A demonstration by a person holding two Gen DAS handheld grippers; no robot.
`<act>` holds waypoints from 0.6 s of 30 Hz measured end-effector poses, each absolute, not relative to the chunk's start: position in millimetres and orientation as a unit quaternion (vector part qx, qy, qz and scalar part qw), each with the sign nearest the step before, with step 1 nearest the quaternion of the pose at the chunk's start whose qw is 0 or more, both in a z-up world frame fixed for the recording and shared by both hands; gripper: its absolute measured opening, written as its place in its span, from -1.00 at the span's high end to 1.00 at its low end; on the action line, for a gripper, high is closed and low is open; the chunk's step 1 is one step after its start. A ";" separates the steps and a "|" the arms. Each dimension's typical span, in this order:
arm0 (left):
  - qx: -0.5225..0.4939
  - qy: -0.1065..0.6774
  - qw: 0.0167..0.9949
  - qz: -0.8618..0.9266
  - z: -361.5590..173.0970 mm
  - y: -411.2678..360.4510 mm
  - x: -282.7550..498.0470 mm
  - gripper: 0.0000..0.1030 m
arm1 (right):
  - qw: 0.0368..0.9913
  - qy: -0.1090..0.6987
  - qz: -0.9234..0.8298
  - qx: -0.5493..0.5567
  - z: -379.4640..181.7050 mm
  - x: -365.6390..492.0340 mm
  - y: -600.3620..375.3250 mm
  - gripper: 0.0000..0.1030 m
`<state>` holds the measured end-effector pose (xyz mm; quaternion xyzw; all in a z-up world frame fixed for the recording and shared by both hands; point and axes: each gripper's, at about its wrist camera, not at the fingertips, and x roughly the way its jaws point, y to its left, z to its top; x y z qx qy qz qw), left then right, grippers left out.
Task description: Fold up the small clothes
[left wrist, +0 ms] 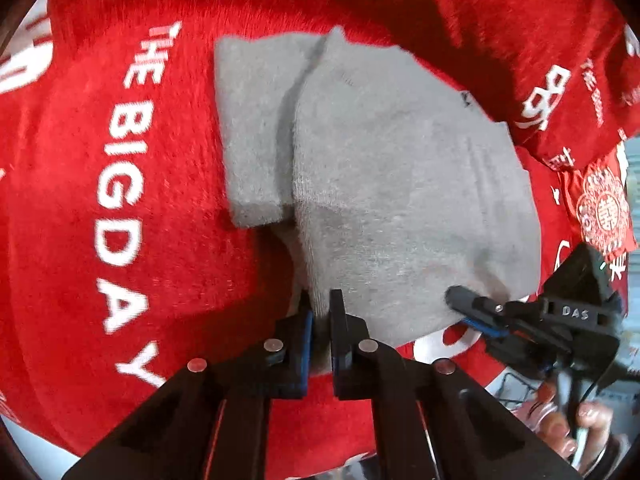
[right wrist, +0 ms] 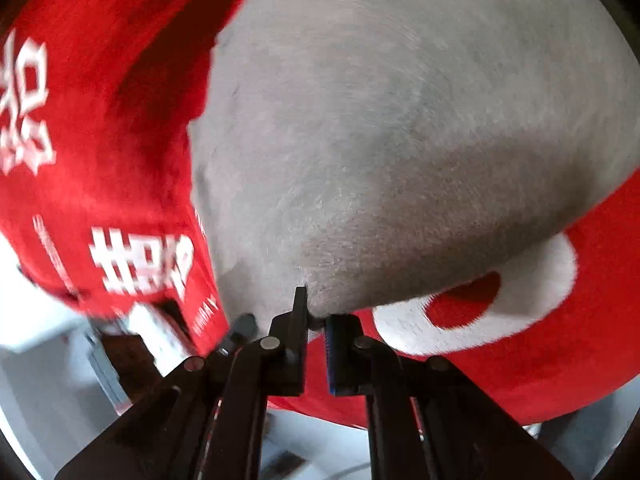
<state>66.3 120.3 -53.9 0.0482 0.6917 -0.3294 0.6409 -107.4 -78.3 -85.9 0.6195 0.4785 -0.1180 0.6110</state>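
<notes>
A small grey garment [left wrist: 380,168] lies on a red cloth with white lettering [left wrist: 120,184]. One part is folded over at its left, leaving a grey flap [left wrist: 252,128]. My left gripper [left wrist: 320,312] is shut on the garment's near edge. My right gripper [left wrist: 460,300] shows in the left wrist view, pinching the garment's near right corner. In the right wrist view the grey garment [right wrist: 400,140] fills the frame and the right gripper [right wrist: 316,312] is shut on its near edge, lifting it slightly off the red cloth [right wrist: 100,140].
The red cloth is rumpled into a ridge at the far right [left wrist: 540,60]. A red packet with a white round emblem [left wrist: 600,204] lies at the right. The cloth's edge hangs over a white surface [right wrist: 48,380] at the near left.
</notes>
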 end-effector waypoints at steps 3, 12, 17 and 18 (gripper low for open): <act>0.084 0.688 0.641 -0.331 -57.3 123.2 61.4 0.84 | 0.608 0.502 -0.124 0.602 -93.3 -112.3 -74.3 0.86; 0.099 0.693 0.643 -0.310 -59.2 140.9 46.9 0.84 | 0.597 0.566 -0.108 0.559 -97.0 -113.3 -66.8 0.86; 0.094 0.657 0.679 -0.313 -21.6 150.2 64.0 0.84 | 0.661 0.552 -0.118 0.495 -49.1 -110.4 -83.7 0.86; 0.090 0.650 0.687 -0.313 -15.2 149.0 70.8 0.84 | 0.667 0.547 -0.123 0.491 -44.3 -108.2 -87.5 0.86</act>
